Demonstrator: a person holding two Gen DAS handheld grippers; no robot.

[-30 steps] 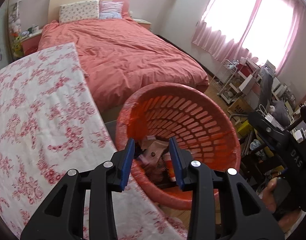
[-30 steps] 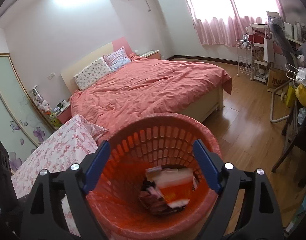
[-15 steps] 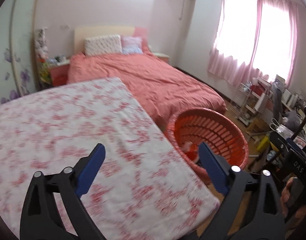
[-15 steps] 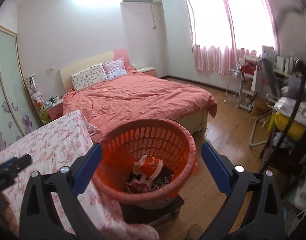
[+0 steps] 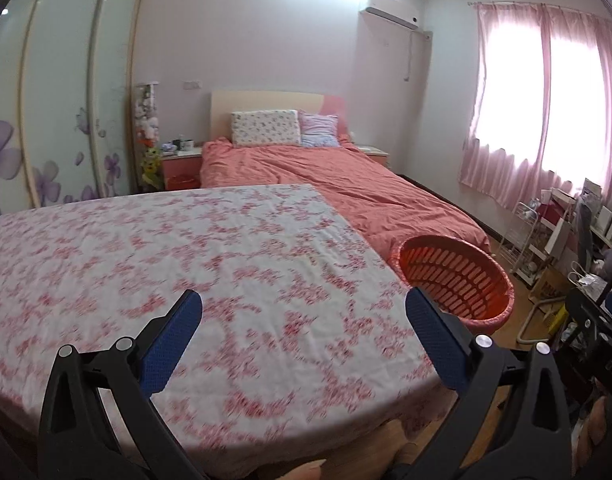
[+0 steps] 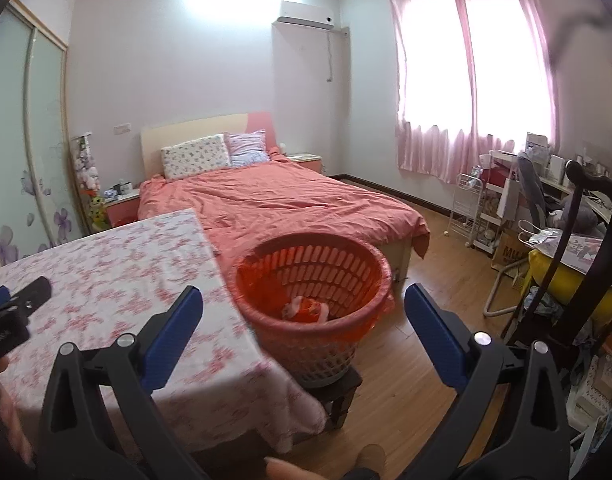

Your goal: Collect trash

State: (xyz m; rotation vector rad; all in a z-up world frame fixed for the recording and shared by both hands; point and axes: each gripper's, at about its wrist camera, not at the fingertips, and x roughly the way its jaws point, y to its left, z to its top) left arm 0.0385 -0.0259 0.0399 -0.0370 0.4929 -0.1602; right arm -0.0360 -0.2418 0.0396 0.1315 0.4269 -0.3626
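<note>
An orange slatted basket (image 6: 311,276) stands on a dark stool beside the table's right edge, with red and white trash (image 6: 306,307) in its bottom. It also shows in the left wrist view (image 5: 453,276) past the table's corner. My left gripper (image 5: 304,320) is open and empty above the table with the floral cloth (image 5: 186,272). My right gripper (image 6: 304,312) is open and empty, held back from the basket, which sits between its fingers in view. The left gripper's tip (image 6: 14,304) shows at the right wrist view's left edge.
A bed with a pink cover (image 6: 274,204) stands behind the basket. A wooden floor (image 6: 437,292) lies to the right. A white wire rack (image 6: 469,208), a dark chair (image 6: 585,264) and cluttered shelves stand at the right. A sliding wardrobe (image 5: 58,112) stands at the left.
Both grippers have drawn back and up from the basket. The left gripper has opened wide and swung over the table. The trash piece that was falling now lies in the basket.
</note>
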